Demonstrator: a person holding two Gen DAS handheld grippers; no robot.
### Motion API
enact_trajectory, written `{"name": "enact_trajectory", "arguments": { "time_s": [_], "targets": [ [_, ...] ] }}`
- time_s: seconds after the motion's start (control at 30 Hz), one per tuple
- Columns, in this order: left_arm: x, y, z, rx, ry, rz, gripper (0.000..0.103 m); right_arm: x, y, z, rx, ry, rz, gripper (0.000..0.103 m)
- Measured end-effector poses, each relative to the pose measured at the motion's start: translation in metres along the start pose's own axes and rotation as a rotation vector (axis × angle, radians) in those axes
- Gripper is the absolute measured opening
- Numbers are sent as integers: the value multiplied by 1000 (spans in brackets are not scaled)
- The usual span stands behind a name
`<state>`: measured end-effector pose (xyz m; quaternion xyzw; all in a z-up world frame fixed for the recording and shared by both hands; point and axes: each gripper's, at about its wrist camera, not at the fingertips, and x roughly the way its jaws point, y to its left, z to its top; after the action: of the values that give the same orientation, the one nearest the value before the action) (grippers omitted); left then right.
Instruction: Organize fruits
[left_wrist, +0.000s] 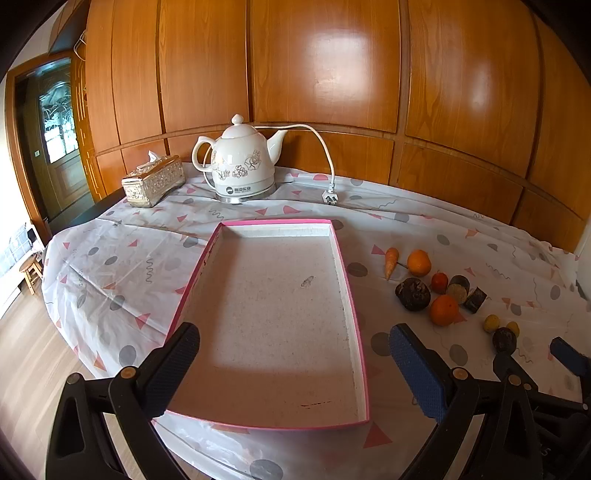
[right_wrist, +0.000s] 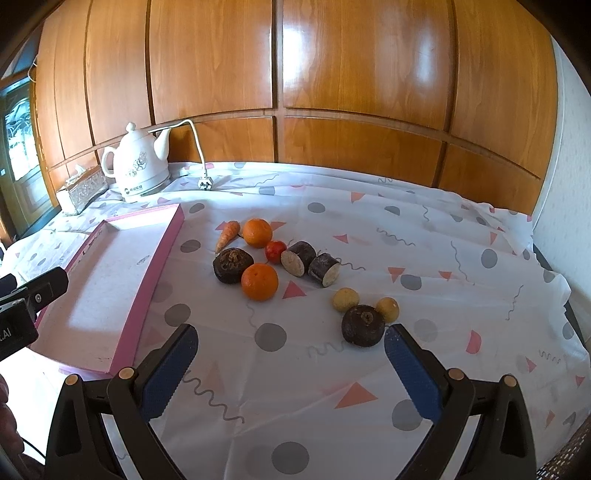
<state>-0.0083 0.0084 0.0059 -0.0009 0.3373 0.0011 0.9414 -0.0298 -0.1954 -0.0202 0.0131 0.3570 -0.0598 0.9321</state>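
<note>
- Closest to me, the right gripper (right_wrist: 291, 363) hangs over the patterned tablecloth (right_wrist: 424, 236) with its blue pads spread wide and nothing between them; the left gripper (left_wrist: 295, 373) is likewise released, poised over the near end of the pink tray (left_wrist: 347, 280), which holds nothing yet.
- Just ahead of the right gripper's pads sits a dark round fruit (right_wrist: 362, 325), touching two small yellow fruits (right_wrist: 345, 299) behind it. I'd take the dark one first: come down over it and close across its widest part, taking care not to nudge the yellow ones away.
- Further on lies the main cluster: a near orange (right_wrist: 259, 281) against another dark fruit (right_wrist: 232, 265), a small red fruit (right_wrist: 275, 251), two cut dark pieces (right_wrist: 312, 262), a far orange (right_wrist: 258, 232) and a carrot (right_wrist: 228, 234).
- Farthest back, a white kettle (left_wrist: 242, 162) and tissue box (left_wrist: 153, 181) stand by the wooden wall.
- The left view shows the tray's whole bare floor; the right view shows only part of it but shows how the fruits touch.
</note>
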Motion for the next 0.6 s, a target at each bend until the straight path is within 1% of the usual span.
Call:
{"name": "enact_trajectory", "arguments": {
  "time_s": [0.6],
  "targets": [
    [-4,0,-1,-3,-9,-1,103,-3,-1,0,4,-10,-5,103]
  ]
}}
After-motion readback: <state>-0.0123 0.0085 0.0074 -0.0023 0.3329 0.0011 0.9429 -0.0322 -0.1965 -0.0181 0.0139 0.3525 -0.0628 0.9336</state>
